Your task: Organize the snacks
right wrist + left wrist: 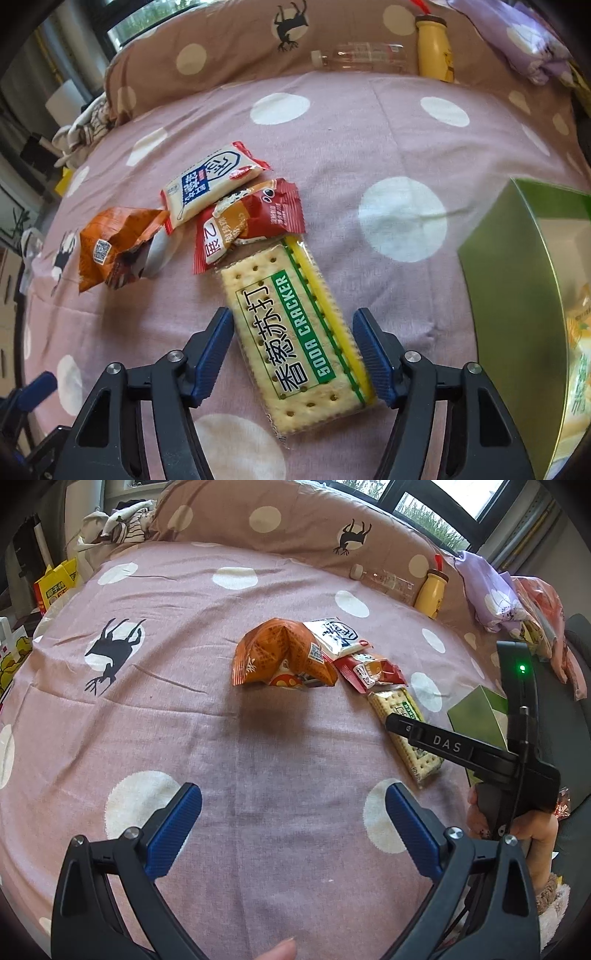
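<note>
A soda cracker packet (295,339) lies flat on the pink dotted bedsheet (369,129). My right gripper (293,343) is open, its blue fingers either side of the packet, not clamped. Beyond it lie a red snack packet (251,225), a white packet (210,181) and an orange bag (118,247). A green box (517,295) stands open at the right. My left gripper (293,823) is open and empty above bare sheet, short of the orange bag (280,653). The cracker packet (402,723) and right gripper body (517,746) show in the left wrist view.
A clear bottle (362,55) and a yellow bottle (434,51) lie against the brown dotted pillow (221,44). Lilac cloth (532,48) sits at the far right. A yellow carton (55,587) and clothes (122,524) are at the far left.
</note>
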